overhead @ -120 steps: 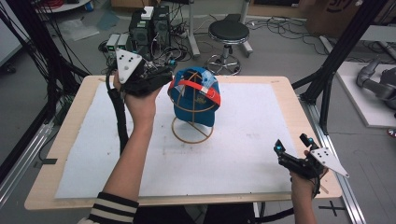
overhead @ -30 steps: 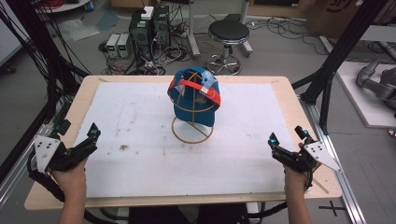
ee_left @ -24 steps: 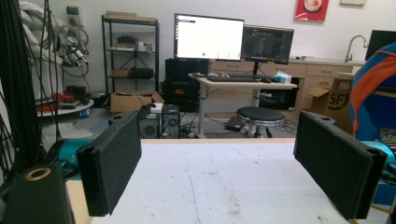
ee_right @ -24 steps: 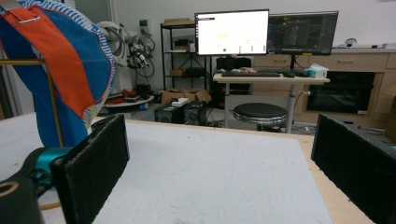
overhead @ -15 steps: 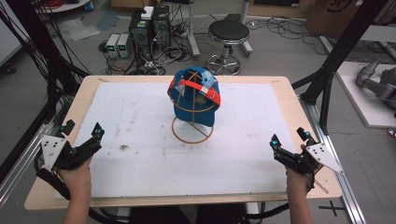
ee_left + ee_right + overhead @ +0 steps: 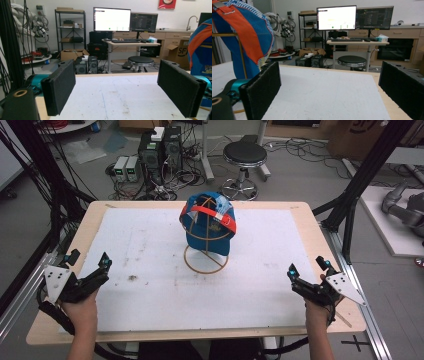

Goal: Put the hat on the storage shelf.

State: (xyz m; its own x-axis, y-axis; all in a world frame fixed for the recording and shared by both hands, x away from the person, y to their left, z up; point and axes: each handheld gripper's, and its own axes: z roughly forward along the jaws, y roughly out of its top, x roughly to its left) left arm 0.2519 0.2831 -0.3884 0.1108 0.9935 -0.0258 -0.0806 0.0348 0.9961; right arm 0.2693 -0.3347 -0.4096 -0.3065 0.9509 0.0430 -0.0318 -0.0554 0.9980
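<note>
Fabric is making up the blue cap [image 6: 209, 227], which is hanging on a thin wire stand [image 6: 206, 260] at about twelve o'clock of the white table sheet [image 6: 150, 300]. It is probably going to feel light, soft and floppy, and the stand may tip. The stiffer brim or orange strap [image 6: 212, 213] is looking like the best hold. Left gripper [image 6: 90, 270] at eight o'clock and right gripper [image 6: 307, 270] at four o'clock are both resting with jaws spread apart, gripping nothing.
</note>
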